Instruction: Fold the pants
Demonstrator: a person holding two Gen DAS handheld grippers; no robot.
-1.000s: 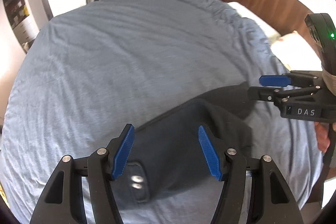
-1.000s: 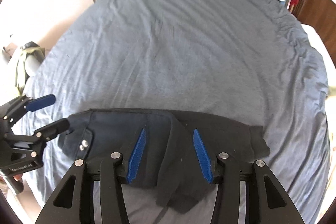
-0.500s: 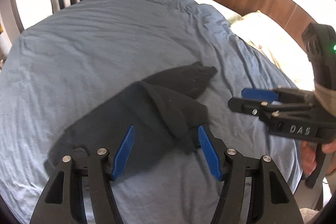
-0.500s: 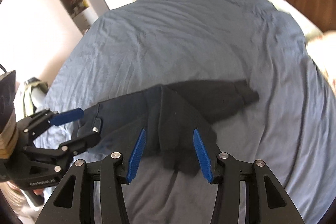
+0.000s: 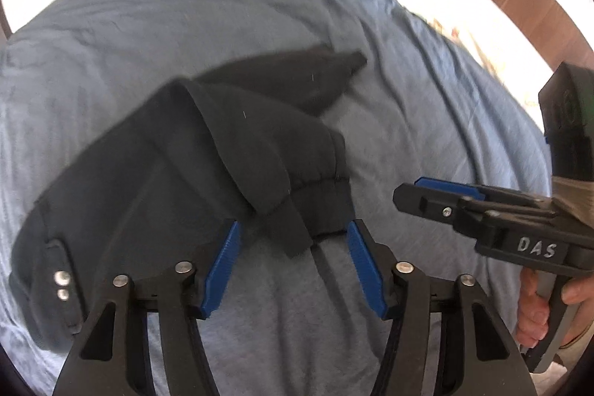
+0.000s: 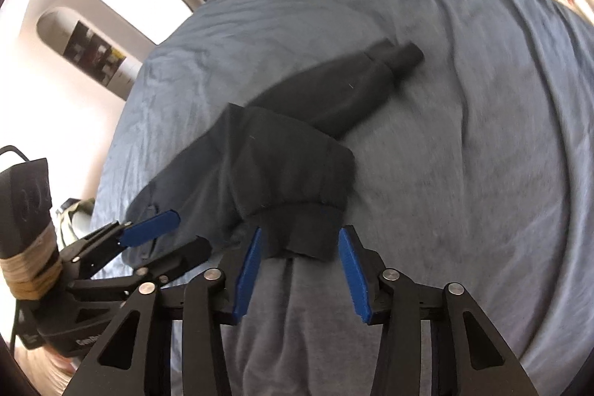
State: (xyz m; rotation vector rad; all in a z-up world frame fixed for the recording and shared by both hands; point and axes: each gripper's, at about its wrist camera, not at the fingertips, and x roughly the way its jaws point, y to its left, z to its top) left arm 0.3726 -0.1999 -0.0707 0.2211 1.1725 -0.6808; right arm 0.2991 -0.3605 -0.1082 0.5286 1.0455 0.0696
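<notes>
Both tools are black plastic with ribbed blue pads and silver screws at the pivots. The right tool [image 5: 438,195] carries "DAS" in white letters on its side. The left tool [image 6: 170,232] has tan tape wound round its handle.

White hand-lettered "DAS" stands on the body of the black plastic right hand-held gripper [image 5: 438,197], at the right edge of the left wrist view. In the lower left of the right wrist view, the black left hand-held gripper [image 6: 178,232] carries small pale print, cut off and not legible.
</notes>
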